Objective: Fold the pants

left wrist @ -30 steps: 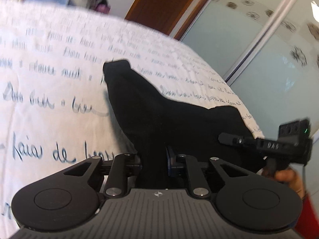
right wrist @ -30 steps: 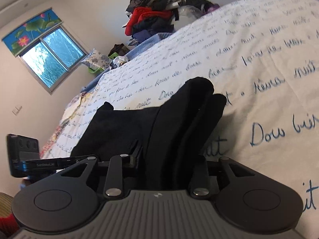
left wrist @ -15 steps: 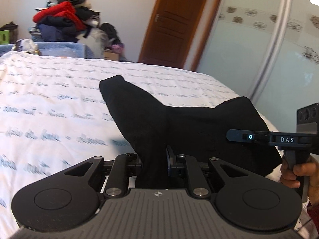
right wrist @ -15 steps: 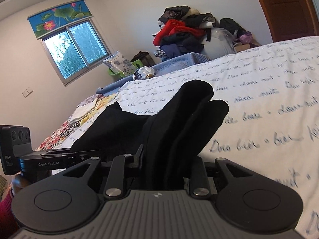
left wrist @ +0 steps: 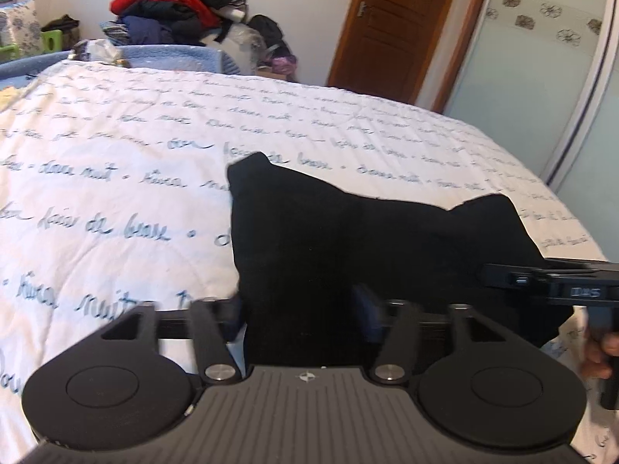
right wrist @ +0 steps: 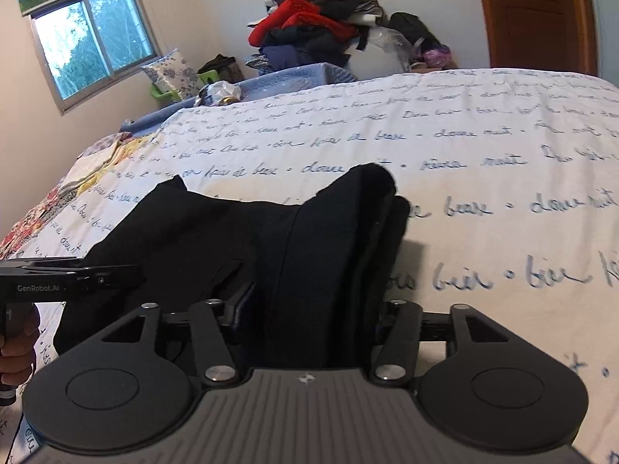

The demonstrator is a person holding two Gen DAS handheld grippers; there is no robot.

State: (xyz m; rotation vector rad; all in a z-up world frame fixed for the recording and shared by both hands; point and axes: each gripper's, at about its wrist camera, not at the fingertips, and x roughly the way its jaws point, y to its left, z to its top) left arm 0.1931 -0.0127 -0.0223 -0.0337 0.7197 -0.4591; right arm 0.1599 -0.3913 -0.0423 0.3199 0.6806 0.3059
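The black pants [left wrist: 348,239] lie bunched and folded on the white bedspread with blue script [left wrist: 116,162]. My left gripper [left wrist: 301,305] has its jaws spread apart, with the pants' near edge lying between the blue pads. In the right wrist view the pants [right wrist: 240,247] fill the gap of my right gripper [right wrist: 313,305], whose jaws are also spread apart. Each gripper shows at the edge of the other's view: the right gripper [left wrist: 549,286], the left gripper [right wrist: 58,274]. The fingertips are hidden under the cloth.
A pile of clothes [right wrist: 309,31] sits beyond the far end of the bed. A brown door [left wrist: 390,27] and a sliding glass wardrobe [left wrist: 541,77] stand at the right. A window [right wrist: 89,42] and a floral pillow [right wrist: 174,73] are at the left.
Both grippers have lowered with the pants toward the bedspread. Both sets of jaws have widened from shut on the cloth to spread apart.
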